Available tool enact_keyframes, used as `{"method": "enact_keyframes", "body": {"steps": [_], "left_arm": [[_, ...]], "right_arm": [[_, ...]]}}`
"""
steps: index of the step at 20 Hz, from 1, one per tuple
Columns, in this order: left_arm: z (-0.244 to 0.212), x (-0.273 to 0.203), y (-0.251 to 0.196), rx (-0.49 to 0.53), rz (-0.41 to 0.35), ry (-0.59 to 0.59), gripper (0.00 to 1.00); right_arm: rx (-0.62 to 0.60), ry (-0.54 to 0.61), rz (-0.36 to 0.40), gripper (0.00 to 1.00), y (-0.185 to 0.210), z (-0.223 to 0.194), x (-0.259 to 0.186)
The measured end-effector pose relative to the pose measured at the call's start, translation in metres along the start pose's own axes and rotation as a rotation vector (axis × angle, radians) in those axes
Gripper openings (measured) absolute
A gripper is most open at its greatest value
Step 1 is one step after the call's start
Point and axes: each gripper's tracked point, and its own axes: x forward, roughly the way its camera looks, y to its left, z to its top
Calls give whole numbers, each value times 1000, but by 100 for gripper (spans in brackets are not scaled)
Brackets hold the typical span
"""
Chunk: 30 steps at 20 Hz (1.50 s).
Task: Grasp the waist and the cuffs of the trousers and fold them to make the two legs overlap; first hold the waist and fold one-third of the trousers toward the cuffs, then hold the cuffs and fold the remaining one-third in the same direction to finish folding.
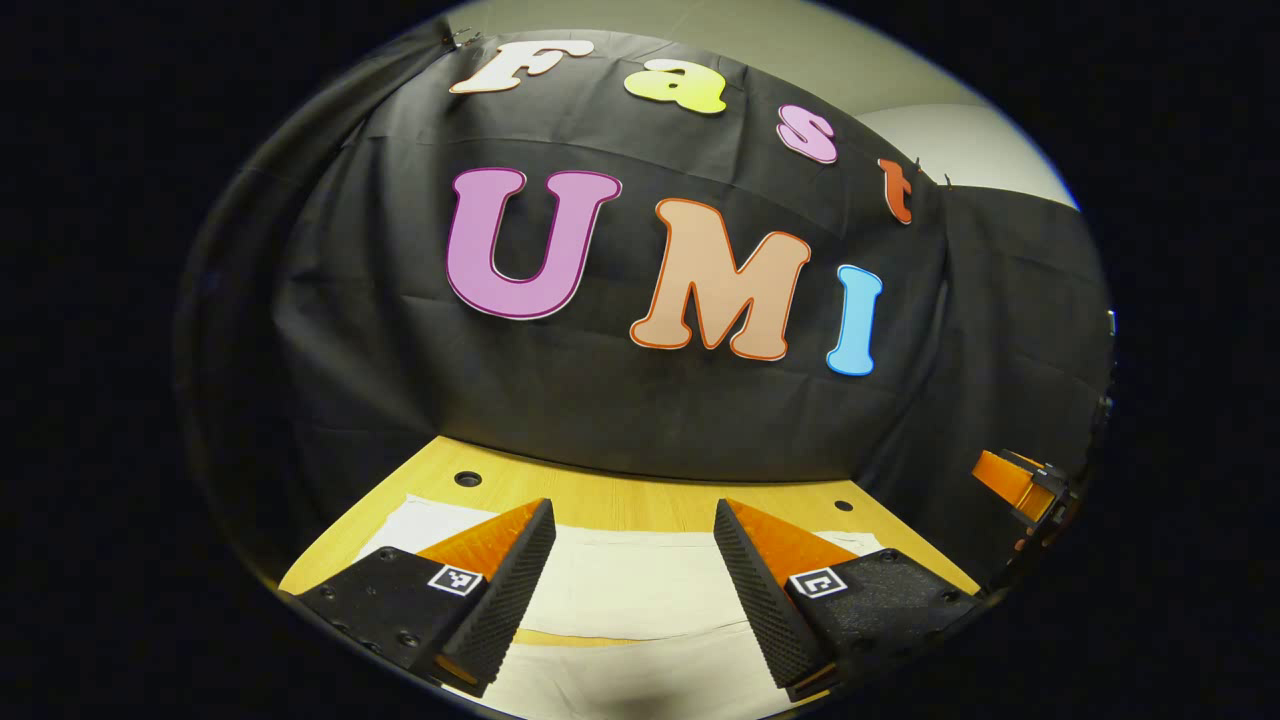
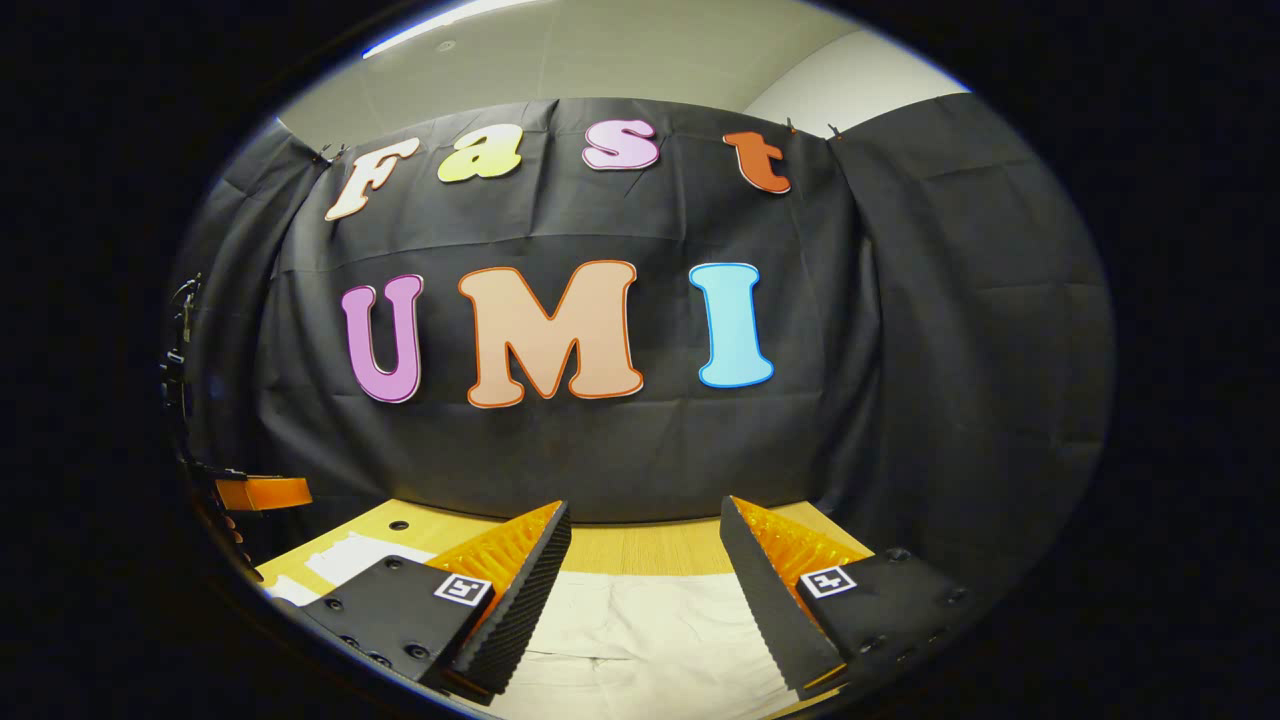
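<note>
The trousers [image 1: 620, 590] seem to lie flat on the table [image 1: 600, 495], not folded yet. The left gripper [image 1: 634, 580] and right gripper [image 2: 645, 590] hang released; all 3 folds remain.

Both views low over table [image 1: 600, 495], facing wall

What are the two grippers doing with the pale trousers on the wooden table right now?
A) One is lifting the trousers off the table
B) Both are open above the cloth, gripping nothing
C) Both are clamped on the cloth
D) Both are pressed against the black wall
B: the left gripper and the right gripper each have spread fingers, with the trousers lying flat on the table in the gap.
</note>
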Motion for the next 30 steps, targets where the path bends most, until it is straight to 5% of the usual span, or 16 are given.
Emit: {"method": "enact_keyframes", "body": {"steps": [18, 24, 30], "left_arm": [[-31, -19, 1, 51, 20, 71, 94], [-88, -43, 17, 156, -36, 225, 95], [-162, -88, 33, 231, -226, 501, 95]], "right_arm": [[-9, 48, 54, 96, -1, -18, 4], [-18, 81, 91, 96, 9, -30, 7], [-45, 114, 130, 96, 24, -44, 4]]}}
